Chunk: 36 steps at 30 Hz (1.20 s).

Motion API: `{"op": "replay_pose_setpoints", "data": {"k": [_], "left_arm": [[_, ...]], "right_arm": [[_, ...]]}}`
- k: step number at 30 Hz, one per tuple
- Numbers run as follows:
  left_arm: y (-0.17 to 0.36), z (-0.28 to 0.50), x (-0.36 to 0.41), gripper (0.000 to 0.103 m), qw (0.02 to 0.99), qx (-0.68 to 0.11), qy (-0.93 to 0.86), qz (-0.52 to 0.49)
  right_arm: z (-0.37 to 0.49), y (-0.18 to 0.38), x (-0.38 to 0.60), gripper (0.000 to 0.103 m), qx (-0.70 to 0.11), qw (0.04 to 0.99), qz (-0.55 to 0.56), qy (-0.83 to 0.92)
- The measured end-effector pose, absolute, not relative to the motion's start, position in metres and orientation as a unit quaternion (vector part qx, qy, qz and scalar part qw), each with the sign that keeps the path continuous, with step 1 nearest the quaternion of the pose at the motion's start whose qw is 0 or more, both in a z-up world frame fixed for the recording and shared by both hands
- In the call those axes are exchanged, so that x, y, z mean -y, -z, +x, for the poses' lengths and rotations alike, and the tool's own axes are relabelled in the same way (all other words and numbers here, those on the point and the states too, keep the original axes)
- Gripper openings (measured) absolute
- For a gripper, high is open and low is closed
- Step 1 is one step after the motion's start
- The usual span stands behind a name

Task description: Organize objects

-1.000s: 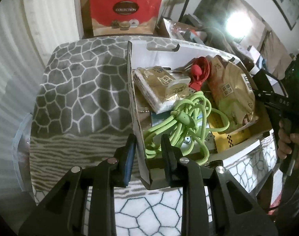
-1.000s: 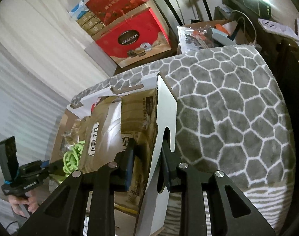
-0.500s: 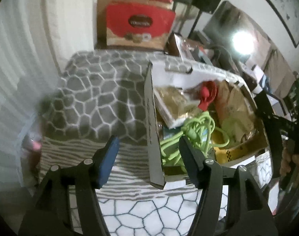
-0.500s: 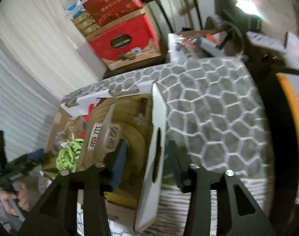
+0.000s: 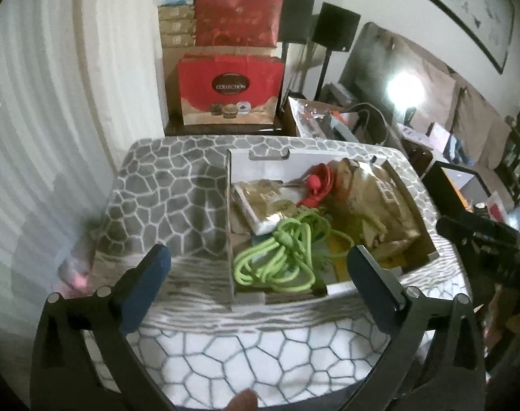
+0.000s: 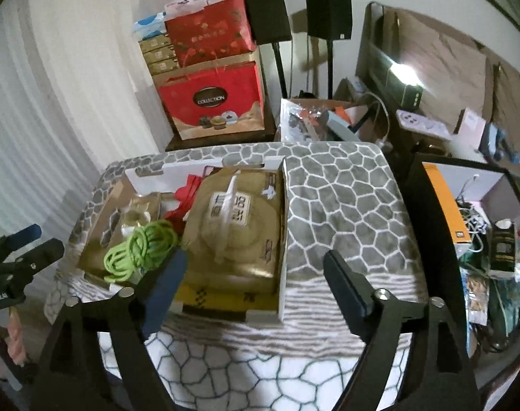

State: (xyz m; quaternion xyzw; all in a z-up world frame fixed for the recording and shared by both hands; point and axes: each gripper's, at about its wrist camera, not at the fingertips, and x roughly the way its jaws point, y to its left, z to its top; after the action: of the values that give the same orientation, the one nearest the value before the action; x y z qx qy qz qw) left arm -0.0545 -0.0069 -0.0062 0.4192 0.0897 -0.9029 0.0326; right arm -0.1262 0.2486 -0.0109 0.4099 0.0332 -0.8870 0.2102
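A white cardboard box point(image 5: 229, 226) point(image 6: 283, 239) sits on a table under a grey pebble-pattern cloth point(image 5: 170, 198) point(image 6: 345, 198). It holds a coiled green cord point(image 5: 277, 257) point(image 6: 140, 250), a red item point(image 5: 316, 185) point(image 6: 184, 195), a clear wrapped pack point(image 5: 263, 205) and gold snack bags point(image 5: 379, 198) point(image 6: 232, 226). My left gripper point(image 5: 260, 274) is open wide and empty, drawn back above the box's near edge. My right gripper point(image 6: 256, 281) is open wide and empty, back from the box's right wall.
Red gift bags and boxes point(image 5: 230, 92) point(image 6: 212, 102) are stacked behind the table. Two black speakers on stands point(image 6: 328, 13) and a cluttered box point(image 6: 314, 120) stand at the back. More clutter point(image 6: 492, 257) fills the right side. White curtains point(image 5: 54, 102) hang on the left.
Both grippers let go of the box walls, opened wide and pulled back and up. The box stays on the table.
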Motion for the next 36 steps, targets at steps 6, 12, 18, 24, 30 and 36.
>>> {"op": "replay_pose_setpoints", "data": {"k": [6,12,18,24,30,36], "left_arm": [[0.014,-0.043,0.003,0.103,0.043,-0.102,0.900,0.422],[0.014,-0.030,-0.005,0.103,0.060,-0.080,0.906,0.412],[0.017,-0.021,-0.011,0.103,0.062,-0.085,0.905,0.413],[0.021,-0.018,-0.014,0.103,0.071,-0.080,0.905,0.412],[0.021,-0.016,-0.013,0.103,0.077,-0.084,0.903,0.413],[0.021,-0.014,-0.012,0.103,0.081,-0.087,0.902,0.414]], "right_arm": [[-0.101,0.015,-0.239,0.092,-0.046,0.190,0.395,0.897],[-0.080,0.022,-0.232,0.101,-0.062,0.178,0.378,0.906],[-0.064,0.026,-0.236,0.101,-0.047,0.177,0.372,0.910],[-0.055,0.027,-0.237,0.101,-0.051,0.165,0.371,0.912],[-0.053,0.028,-0.238,0.101,-0.053,0.164,0.373,0.912],[-0.050,0.026,-0.237,0.101,-0.052,0.163,0.369,0.914]]}}
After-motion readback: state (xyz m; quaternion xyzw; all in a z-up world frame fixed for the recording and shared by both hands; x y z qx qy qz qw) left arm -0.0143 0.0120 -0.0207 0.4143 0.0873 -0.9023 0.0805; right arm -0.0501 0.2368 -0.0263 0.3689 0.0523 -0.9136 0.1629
